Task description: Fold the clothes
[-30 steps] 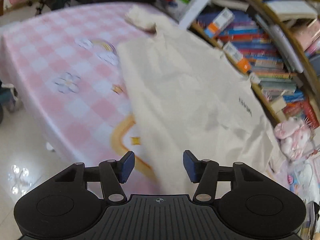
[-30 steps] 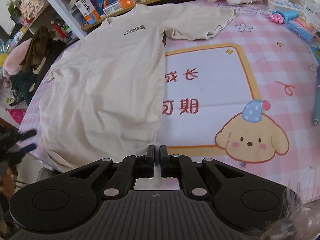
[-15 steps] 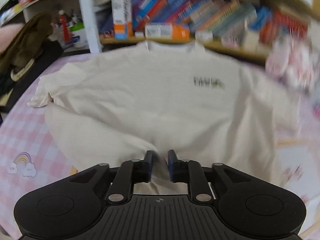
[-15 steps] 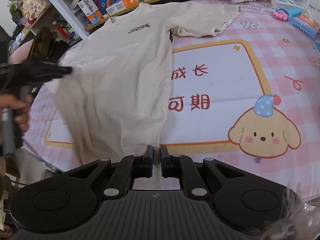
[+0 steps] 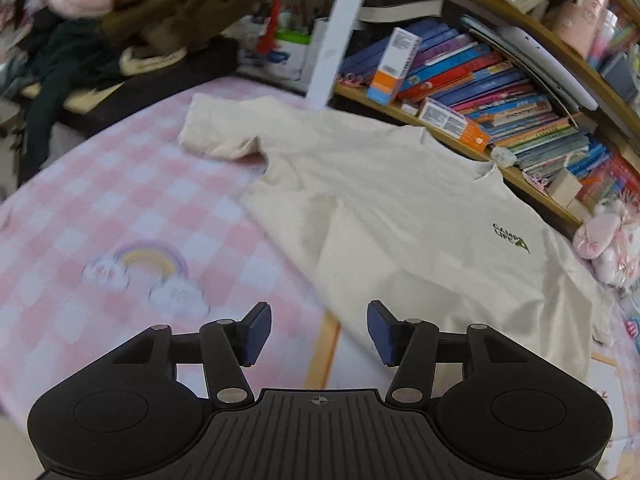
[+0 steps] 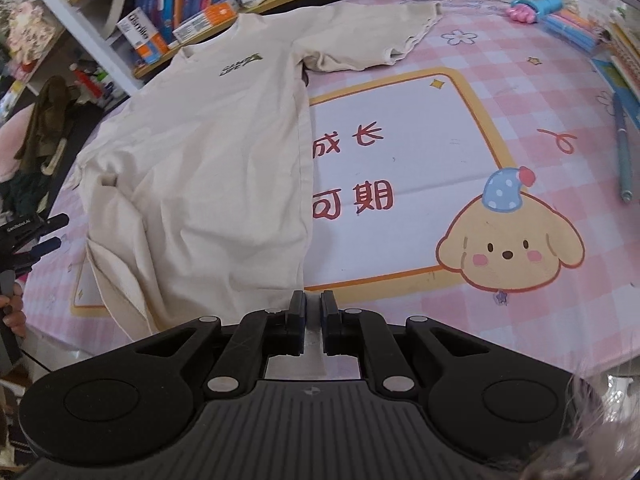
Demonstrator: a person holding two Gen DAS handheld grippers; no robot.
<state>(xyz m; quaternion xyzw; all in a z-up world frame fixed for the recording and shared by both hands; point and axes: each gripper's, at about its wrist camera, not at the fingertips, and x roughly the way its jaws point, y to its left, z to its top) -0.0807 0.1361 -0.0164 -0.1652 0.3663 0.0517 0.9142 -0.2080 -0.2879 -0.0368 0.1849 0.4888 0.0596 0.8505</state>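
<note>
shirt: cream tee (image 6: 208, 152) lay spread along the table's (image 6: 500, 56) bookshelf-side edge, lower left flap bunched, maybe mid-fold
left tongs (image 5: 318, 332): wide open, empty, hovering beside the hem
right tongs (image 6: 313, 314): nearly shut at the near edge; can't tell if pinching hem

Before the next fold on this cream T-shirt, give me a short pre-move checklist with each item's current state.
1. Left tool open and empty: ok, jaws wide apart over the tablecloth.
2. Right tool holding the hem: cannot tell; jaws nearly shut at the shirt's lower edge, no cloth visible between them.
3. T-shirt lying flat: not ok, its lower left side is bunched and turned over.
4. Both sleeves spread: not ok, the left sleeve is crumpled.
5. Logo face up: ok.
6. Pen off the shirt: ok.
</note>
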